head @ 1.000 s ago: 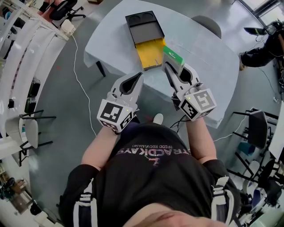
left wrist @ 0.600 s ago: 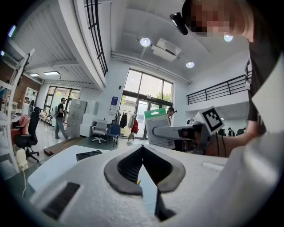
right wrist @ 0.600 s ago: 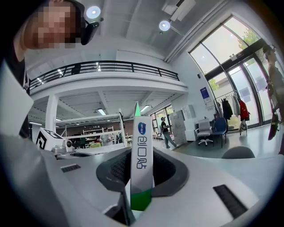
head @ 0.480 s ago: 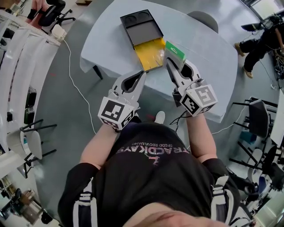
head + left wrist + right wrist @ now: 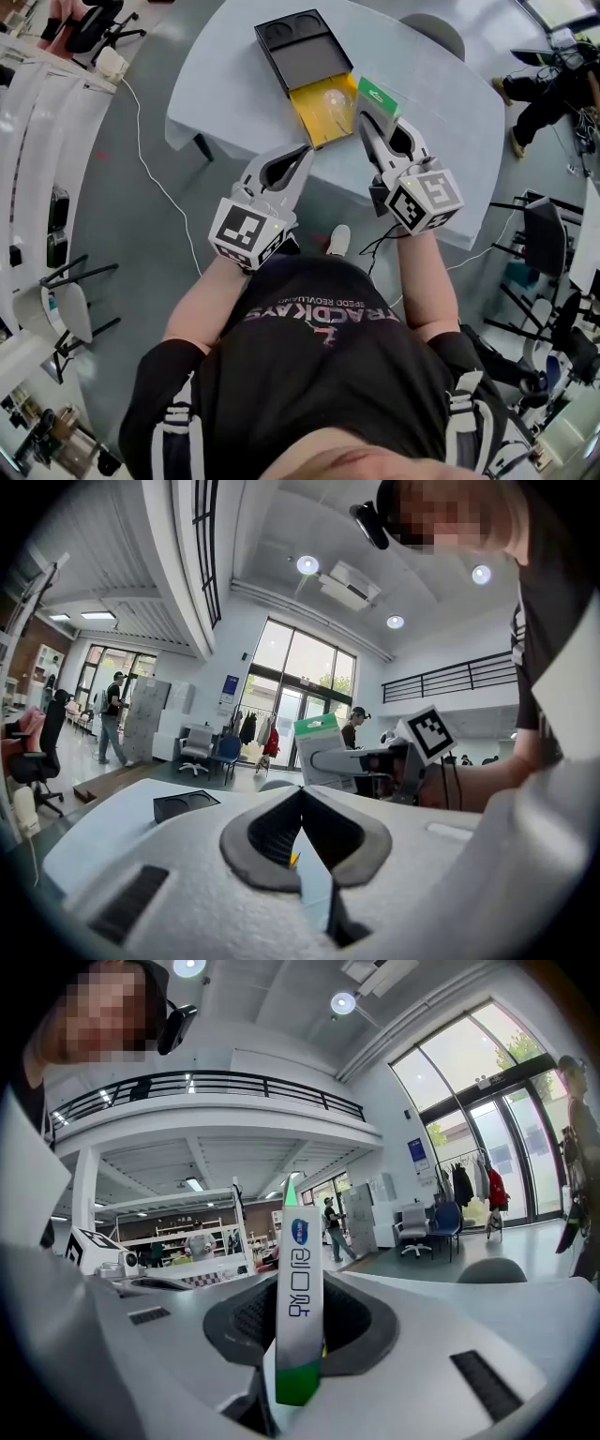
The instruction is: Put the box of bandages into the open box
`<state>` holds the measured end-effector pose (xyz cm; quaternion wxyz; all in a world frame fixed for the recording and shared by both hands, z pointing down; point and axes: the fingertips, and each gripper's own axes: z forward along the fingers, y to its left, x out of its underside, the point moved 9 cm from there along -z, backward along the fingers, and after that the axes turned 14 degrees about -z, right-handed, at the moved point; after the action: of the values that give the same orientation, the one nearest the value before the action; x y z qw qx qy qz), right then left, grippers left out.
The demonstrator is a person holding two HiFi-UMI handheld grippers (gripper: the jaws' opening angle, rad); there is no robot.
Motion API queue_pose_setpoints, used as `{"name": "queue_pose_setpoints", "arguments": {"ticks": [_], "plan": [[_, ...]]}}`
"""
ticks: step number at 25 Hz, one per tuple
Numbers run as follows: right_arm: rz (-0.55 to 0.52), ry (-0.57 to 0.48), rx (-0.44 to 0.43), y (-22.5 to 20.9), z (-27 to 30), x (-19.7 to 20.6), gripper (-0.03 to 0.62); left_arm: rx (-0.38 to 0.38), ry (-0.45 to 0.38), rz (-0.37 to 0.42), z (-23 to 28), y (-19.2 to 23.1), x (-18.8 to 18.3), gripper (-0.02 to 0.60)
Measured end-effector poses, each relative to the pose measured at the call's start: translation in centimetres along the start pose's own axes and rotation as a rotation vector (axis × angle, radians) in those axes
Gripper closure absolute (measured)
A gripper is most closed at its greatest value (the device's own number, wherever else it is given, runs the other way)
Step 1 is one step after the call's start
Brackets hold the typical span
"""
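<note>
The open box [image 5: 328,105] lies on the pale table [image 5: 234,84], its yellow tray pulled out toward me and its black lid [image 5: 302,49] behind it. My right gripper [image 5: 372,127] is shut on the green-and-white box of bandages [image 5: 377,97], holding it upright just right of the yellow tray. In the right gripper view the box of bandages [image 5: 300,1288] stands edge-on between the jaws. My left gripper [image 5: 304,152] hovers over the table's near edge, just short of the tray, shut with nothing in it. In the left gripper view the box of bandages [image 5: 319,750] shows ahead to the right.
A grey chair [image 5: 436,33] stands at the table's far side. A white cable [image 5: 150,169] runs over the floor on the left. Black chairs [image 5: 70,277] line the left. A person [image 5: 553,84] stands at the upper right.
Both grippers have moved forward over the table toward the open box. The box of bandages went along in the right gripper and now sits closer beside the yellow tray.
</note>
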<state>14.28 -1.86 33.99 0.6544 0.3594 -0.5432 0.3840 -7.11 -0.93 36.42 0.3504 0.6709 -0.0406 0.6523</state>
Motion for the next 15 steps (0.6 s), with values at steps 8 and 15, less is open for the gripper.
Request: {"name": "queue_pose_setpoints", "arguments": {"ticks": [8,15], "plan": [[0.015,0.040,0.063,0.2,2.7,1.3,0.505,0.072,0.031,0.016,-0.3,2.7,0.2,0.566],[0.028,0.076,0.111,0.1,3.5,2.2,0.505,0.123,0.063,0.029,-0.1,3.4,0.4,0.565]]}}
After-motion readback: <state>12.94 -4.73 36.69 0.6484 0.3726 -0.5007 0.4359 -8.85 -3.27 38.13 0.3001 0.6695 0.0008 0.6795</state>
